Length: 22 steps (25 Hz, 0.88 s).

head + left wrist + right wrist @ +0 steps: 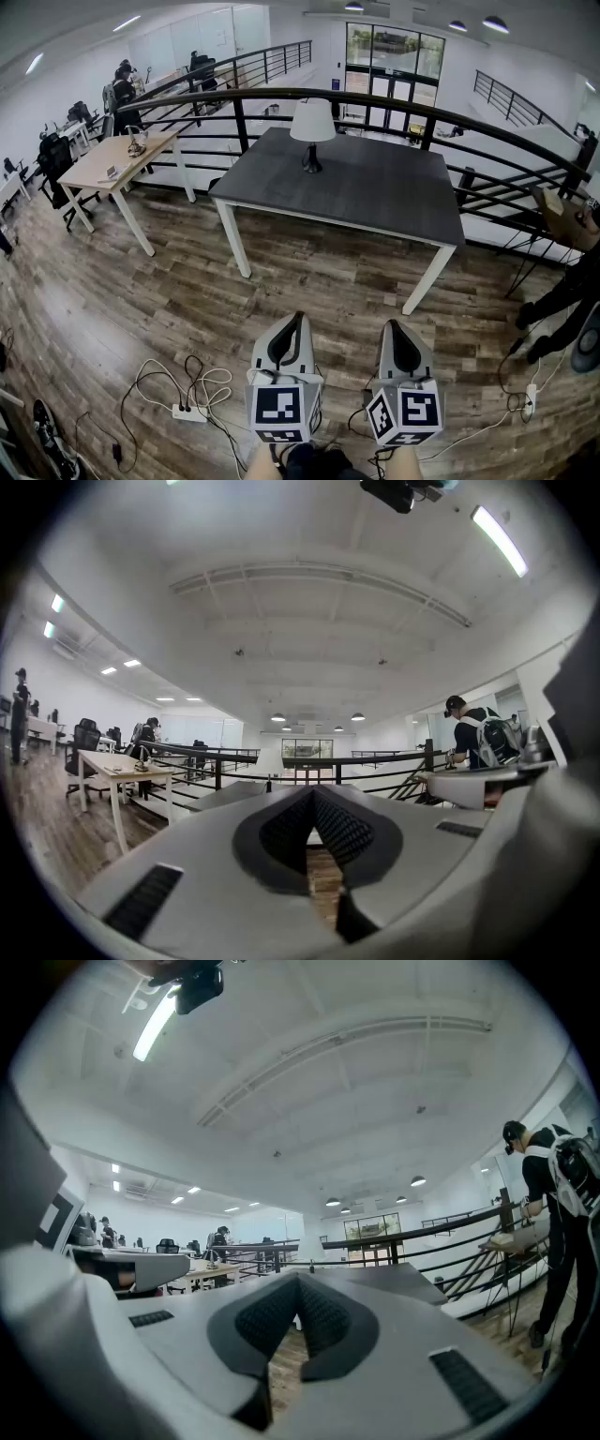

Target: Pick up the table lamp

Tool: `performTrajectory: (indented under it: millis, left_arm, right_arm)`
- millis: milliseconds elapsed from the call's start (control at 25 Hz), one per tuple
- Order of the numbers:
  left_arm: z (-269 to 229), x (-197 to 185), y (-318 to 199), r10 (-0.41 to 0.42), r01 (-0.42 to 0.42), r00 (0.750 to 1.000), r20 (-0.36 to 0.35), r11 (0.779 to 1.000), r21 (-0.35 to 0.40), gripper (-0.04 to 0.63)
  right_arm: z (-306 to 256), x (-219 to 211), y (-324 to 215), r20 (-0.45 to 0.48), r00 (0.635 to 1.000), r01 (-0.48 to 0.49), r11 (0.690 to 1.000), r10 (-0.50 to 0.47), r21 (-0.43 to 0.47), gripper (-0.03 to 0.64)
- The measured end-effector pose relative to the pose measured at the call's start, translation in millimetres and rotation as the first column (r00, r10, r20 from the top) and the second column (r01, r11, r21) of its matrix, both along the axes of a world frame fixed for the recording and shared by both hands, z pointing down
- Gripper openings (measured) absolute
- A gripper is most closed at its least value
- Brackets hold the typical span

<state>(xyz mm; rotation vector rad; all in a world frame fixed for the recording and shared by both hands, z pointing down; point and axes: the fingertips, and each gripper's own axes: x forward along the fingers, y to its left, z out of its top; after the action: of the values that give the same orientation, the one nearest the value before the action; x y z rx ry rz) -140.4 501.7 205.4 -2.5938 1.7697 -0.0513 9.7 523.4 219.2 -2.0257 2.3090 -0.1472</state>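
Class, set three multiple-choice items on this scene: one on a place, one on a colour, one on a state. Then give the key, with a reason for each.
1. Where does the table lamp stand?
A) on the wooden floor
B) on the dark grey table
C) on a chair

2. What colour is the lamp's shade?
A) white
B) red
C) black

3. How do the jaws of the left gripper stand?
A) wide apart
B) closed on the lamp
C) together, with nothing between them

Key:
1 B: in the head view the lamp's base rests on the grey tabletop, towards its far edge.
2 A: the shade shows plain white above a dark stem and base.
3 C: in the left gripper view the pads meet at their tips, and the lamp is far off on the table.
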Motion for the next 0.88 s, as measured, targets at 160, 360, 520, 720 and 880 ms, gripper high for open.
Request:
performTrajectory:
  millis: [160, 360, 520, 720, 880]
  left_arm:
    - [-0.7, 7.0, -0.6, 0.001, -0.001, 1.0, 0.014, 1.0, 0.005, 0.017]
    - [0.6, 14.4, -4.0, -0.003, 0.003, 1.0, 0.018, 1.0, 0.004, 0.017]
    - [0.6, 19.3, -8.8, -0.021, 0.021, 0.999, 0.024, 1.0, 0.008, 0.017]
    - [0.8, 25.4, -13.2, -0.045, 0.044, 0.999, 0.026, 0.999, 0.02, 0.017]
    - [3.7, 27.5, -11.1, -0.061, 0.061, 0.998, 0.016, 0.998, 0.013, 0.017]
  right_arm:
    - [-0.7, 6.6, -1.5, 0.002, 1.0, 0.001, 1.0, -0.001, 0.003, 0.005]
    - [0.9, 14.3, -6.0, 0.009, 1.0, 0.008, 1.0, -0.008, 0.001, 0.005]
    - [2.4, 20.9, -11.0, 0.006, 1.0, 0.026, 1.0, -0.026, -0.001, 0.005]
    - [3.7, 28.3, -16.8, 0.001, 0.999, 0.044, 0.999, -0.044, 0.006, 0.006]
    - [7.0, 36.1, -16.3, 0.004, 0.999, 0.044, 0.999, -0.044, 0.004, 0.008]
